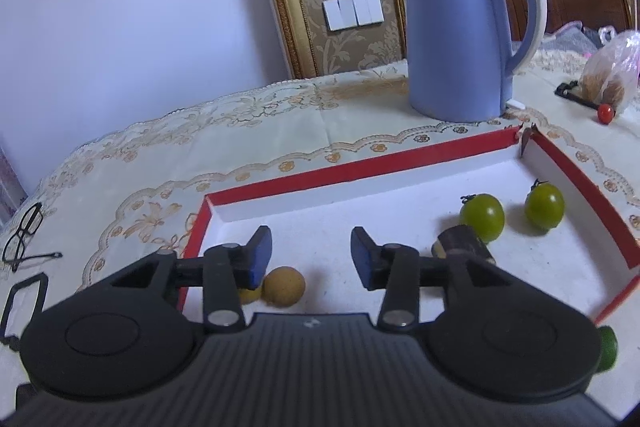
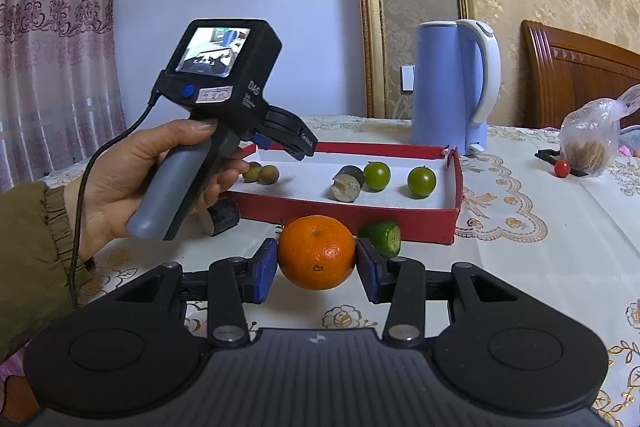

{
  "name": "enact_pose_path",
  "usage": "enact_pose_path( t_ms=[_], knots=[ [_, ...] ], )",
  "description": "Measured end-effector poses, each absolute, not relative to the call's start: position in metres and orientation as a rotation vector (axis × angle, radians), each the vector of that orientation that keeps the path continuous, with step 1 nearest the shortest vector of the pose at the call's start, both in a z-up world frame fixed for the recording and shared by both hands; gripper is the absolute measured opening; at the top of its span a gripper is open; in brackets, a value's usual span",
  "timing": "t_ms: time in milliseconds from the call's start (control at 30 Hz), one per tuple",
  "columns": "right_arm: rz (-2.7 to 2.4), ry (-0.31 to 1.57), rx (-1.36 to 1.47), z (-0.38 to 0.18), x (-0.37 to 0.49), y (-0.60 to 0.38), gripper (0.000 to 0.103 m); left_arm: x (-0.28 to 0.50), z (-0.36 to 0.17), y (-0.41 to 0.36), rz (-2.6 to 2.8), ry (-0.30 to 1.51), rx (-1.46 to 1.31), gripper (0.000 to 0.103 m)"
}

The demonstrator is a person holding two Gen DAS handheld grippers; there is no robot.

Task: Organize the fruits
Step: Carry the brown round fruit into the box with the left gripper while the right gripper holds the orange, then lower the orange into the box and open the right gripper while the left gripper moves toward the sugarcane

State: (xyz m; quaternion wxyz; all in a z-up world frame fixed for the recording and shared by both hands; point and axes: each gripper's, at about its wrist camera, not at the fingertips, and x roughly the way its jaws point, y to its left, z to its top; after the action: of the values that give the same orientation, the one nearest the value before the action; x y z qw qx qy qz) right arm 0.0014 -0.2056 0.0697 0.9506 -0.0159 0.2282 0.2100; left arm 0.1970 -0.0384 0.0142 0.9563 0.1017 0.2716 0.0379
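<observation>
My right gripper is shut on an orange mandarin, held just above the tablecloth in front of the red box. My left gripper is open and empty, hovering over the box's left end; it also shows in the right wrist view. Inside the box lie two green tomatoes, a dark sugarcane piece and two tan longans. A cut green fruit and another cane piece lie outside the box's front wall.
A blue kettle stands behind the box. A plastic bag of food and a red cherry tomato sit at the right. Eyeglasses lie on the lace tablecloth at the left. A wall is close behind the table.
</observation>
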Motion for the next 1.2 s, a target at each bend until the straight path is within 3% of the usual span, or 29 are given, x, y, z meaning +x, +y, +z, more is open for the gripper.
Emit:
enact_pose_path(
  t_ms=[67,133,167,633,1200],
  knots=[
    [0.426,0.463,-0.035,0.070,0.002,-0.205,0.042,0.184,0.016,-0.033,0.095,0.532,0.183,0.068],
    [0.428,0.464,-0.037,0.070,0.002,-0.203,0.042,0.169,0.017,-0.027,0.122,0.505,0.162,0.084],
    [0.429,0.463,-0.040,0.070,0.002,-0.202,0.042,0.162,0.018,-0.024,0.130,0.490,0.155,0.086],
    [0.448,0.463,-0.066,0.071,0.001,-0.186,0.042,0.104,0.005,0.031,0.192,0.481,0.014,0.103],
    [0.438,0.443,-0.082,0.078,0.015,-0.176,0.042,0.085,-0.002,0.045,0.156,0.495,-0.043,0.103]
  ],
)
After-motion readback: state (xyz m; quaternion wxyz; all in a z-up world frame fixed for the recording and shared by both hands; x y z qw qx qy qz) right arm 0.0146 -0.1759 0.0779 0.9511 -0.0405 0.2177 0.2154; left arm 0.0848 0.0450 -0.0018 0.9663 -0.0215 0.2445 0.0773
